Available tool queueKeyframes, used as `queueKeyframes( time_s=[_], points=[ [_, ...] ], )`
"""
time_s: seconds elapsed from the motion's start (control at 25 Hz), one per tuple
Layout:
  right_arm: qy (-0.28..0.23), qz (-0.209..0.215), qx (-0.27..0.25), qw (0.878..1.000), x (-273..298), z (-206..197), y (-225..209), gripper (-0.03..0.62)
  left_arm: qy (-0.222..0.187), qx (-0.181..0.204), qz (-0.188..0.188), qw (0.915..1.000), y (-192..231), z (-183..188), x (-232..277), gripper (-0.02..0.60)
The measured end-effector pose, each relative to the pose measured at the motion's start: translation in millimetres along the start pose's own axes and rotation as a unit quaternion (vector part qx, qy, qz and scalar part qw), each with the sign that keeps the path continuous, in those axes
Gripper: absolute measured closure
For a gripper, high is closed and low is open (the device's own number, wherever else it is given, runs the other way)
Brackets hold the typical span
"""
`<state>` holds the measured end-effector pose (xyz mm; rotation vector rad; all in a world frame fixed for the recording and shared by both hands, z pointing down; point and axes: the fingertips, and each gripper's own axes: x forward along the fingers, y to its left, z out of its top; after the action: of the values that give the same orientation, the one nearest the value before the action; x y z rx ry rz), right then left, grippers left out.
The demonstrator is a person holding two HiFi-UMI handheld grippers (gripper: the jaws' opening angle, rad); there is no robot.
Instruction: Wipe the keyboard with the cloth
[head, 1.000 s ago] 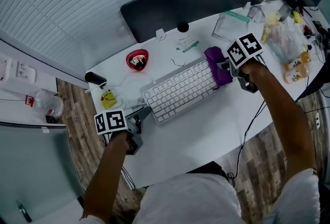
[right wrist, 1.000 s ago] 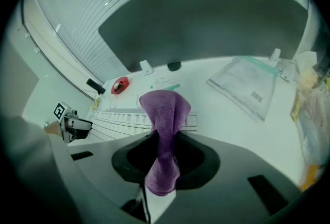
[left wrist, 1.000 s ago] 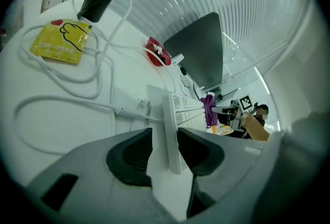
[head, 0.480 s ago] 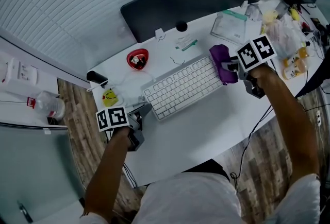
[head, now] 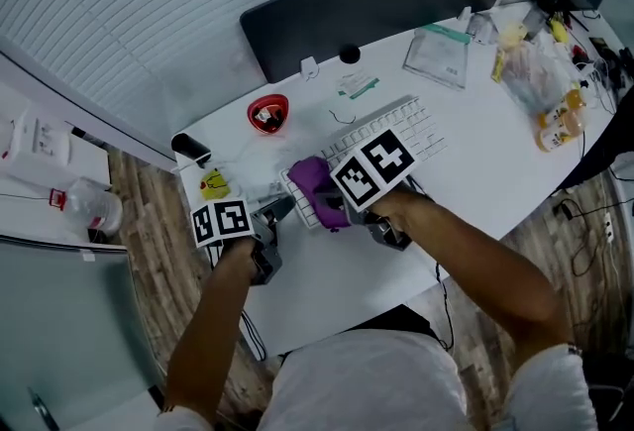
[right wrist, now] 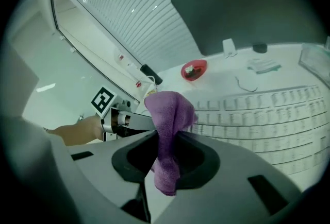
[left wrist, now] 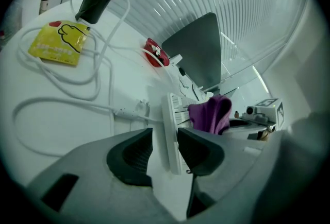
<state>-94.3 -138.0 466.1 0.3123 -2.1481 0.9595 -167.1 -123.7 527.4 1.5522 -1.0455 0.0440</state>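
While the right claw [right wrist: 165, 152] pinches the soft, limp cloth [right wrist: 169, 112] mid-fold, the left claw [left wrist: 165, 150] seemingly clamps the keyboard [left wrist: 171, 120] edge between its jaws.

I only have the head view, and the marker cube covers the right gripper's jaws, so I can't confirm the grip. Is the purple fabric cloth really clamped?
Observer: Yes. The right gripper view shows the right gripper with its jaws shut on the purple cloth, which bunches above them and hangs out below.
Operator: And the left gripper, is it only resting beside the flat white keyboard?
Observer: No. In the left gripper view, the left gripper has one jaw on either side of the white keyboard at its end edge, and appears to pinch it.
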Motion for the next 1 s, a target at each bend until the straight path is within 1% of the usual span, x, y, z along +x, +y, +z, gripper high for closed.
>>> queueKeyframes(
  time_s=[0.08, 0.2, 0.4, 0.52, 0.72, 1.0],
  points=[
    [0.01, 0.006, 0.002, 1.0, 20, -4, 10, 0.51, 0.0, -0.001, -0.001, 1.0, 0, 0, 0, 0.416],
    [0.014, 0.01, 0.008, 1.0, 33, -5, 13, 0.51, 0.0, -0.004, -0.003, 1.0, 0, 0, 0, 0.416],
    [0.022, -0.003, 0.006, 1.0, 22, -6, -8, 0.51, -0.003, -0.008, -0.004, 1.0, 0, 0, -1, 0.416],
    [0.023, -0.024, 0.014, 0.999, 2, -8, -36, 0.51, -0.004, -0.009, -0.005, 0.9999, 0, 0, -1, 0.416],
    [0.025, -0.07, 0.031, 0.997, -44, -10, -100, 0.51, -0.004, -0.009, -0.003, 0.9999, 0, 1, 0, 0.416],
    [0.024, -0.145, 0.058, 0.987, -118, -13, -191, 0.51, -0.005, -0.012, 0.003, 0.9999, 0, 1, 0, 0.416]
  ],
)
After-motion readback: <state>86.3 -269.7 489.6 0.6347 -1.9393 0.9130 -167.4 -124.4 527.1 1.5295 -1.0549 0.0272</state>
